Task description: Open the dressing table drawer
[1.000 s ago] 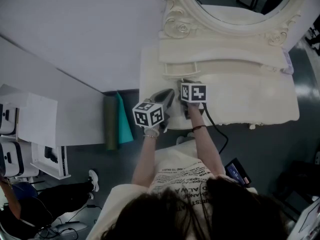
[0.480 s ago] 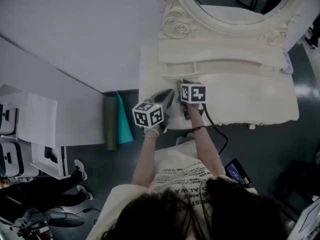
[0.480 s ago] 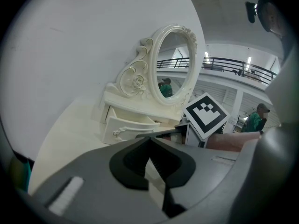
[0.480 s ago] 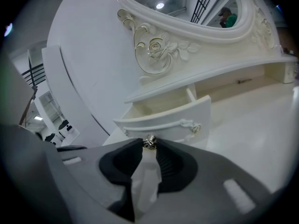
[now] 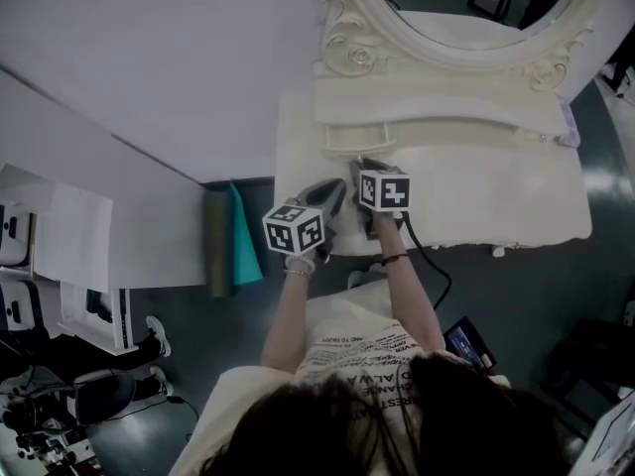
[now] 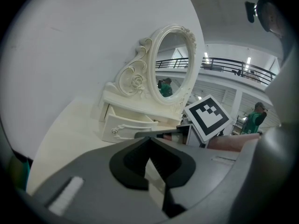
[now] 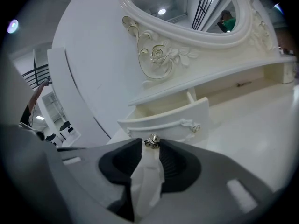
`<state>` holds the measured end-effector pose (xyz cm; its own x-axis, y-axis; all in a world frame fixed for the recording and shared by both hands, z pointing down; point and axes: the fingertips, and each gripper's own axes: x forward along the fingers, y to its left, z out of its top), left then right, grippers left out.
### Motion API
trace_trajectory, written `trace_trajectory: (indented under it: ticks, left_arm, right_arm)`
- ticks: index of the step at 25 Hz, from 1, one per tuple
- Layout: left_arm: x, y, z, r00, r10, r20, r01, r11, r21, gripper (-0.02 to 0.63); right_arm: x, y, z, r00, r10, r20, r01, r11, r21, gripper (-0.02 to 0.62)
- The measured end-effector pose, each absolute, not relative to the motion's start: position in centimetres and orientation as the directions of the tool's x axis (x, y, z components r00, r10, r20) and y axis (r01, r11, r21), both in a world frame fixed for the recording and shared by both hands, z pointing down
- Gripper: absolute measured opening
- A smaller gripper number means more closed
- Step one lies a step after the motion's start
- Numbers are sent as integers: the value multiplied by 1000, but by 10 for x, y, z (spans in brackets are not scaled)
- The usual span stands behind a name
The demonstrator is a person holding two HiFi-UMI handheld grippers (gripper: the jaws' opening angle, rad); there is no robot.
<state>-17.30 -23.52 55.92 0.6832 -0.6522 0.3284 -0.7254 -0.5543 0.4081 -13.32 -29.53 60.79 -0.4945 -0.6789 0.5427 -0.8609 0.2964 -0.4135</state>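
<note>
The cream dressing table (image 5: 496, 196) carries an oval mirror (image 5: 466, 8). Its left drawer (image 5: 357, 142) stands pulled out; in the right gripper view the drawer front (image 7: 173, 120) shows with an ornate handle. A small metal knob (image 7: 150, 141) sits right between the tips of my right gripper (image 7: 150, 143), whose jaws have just been opening and stand a little apart round it. In the head view this right gripper (image 5: 359, 164) points at the drawer. My left gripper (image 5: 335, 191) hovers over the table's front left corner, beside the right one. In its own view the left gripper (image 6: 149, 140) is shut on nothing, and the drawer (image 6: 126, 125) lies ahead.
A white wall runs behind and to the left of the table. A green roll and a teal sheet (image 5: 233, 241) lean on the floor left of it. A black device (image 5: 466, 340) lies on the floor at the right. A cable (image 5: 432, 266) trails from the right gripper.
Both grippers stay where they were and the drawer is as far out as before. At the lower left a person's legs have moved out of view.
</note>
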Motion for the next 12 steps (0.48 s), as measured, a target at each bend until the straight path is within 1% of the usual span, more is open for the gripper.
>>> trace_trajectory:
  ticks: [4,9,10,12]
  left_arm:
    - [-174,-232,558,687,-652,321,-722,-560,408,-2]
    - [-181,-229,554,683,-665,301,-723,-557,409,-2]
    - [-181,-229,553,685,-666,296,-721,-560,407,-2]
    - [-178,-229,551,690,-664,288,-716,-568,406,-2]
  right_arm:
    - [-131,-289,606,-509,-681,527,-851,308,-425,106]
    - [-125,-278,602,-537,-670,513,-838,358,-411,104]
    - [-125,-277,599,-542,-671,506,-836,370,-404,92]
    - [-126,-276,594,-553,-669,496,-831,397,-390,89]
